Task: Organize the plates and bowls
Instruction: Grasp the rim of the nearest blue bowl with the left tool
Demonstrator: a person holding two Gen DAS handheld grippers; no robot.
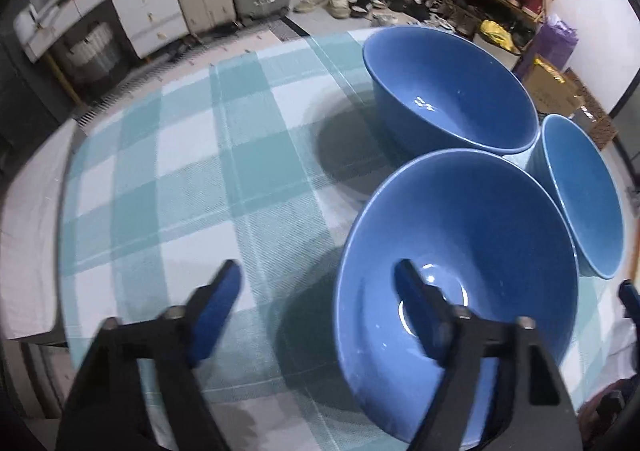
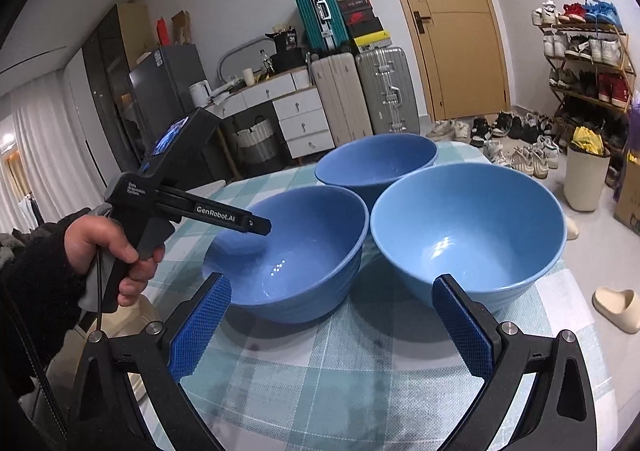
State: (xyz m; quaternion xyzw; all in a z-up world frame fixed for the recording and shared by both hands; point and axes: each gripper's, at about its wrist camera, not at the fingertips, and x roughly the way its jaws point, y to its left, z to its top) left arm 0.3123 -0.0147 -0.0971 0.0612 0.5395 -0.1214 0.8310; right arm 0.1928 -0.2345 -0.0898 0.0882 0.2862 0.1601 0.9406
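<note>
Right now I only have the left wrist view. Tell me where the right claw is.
Observer: The right claw is open and empty. It sits over the tablecloth, short of the bowls.
Operator: Say which bowl it faces.
Observer: It points at the gap between the left bowl and the right bowl.
Operator: Now check the left claw from that side.
Observer: A hand in a dark sleeve holds it by the handle. Its tip hangs over the inside of the left bowl, and I cannot see any contact.
</note>
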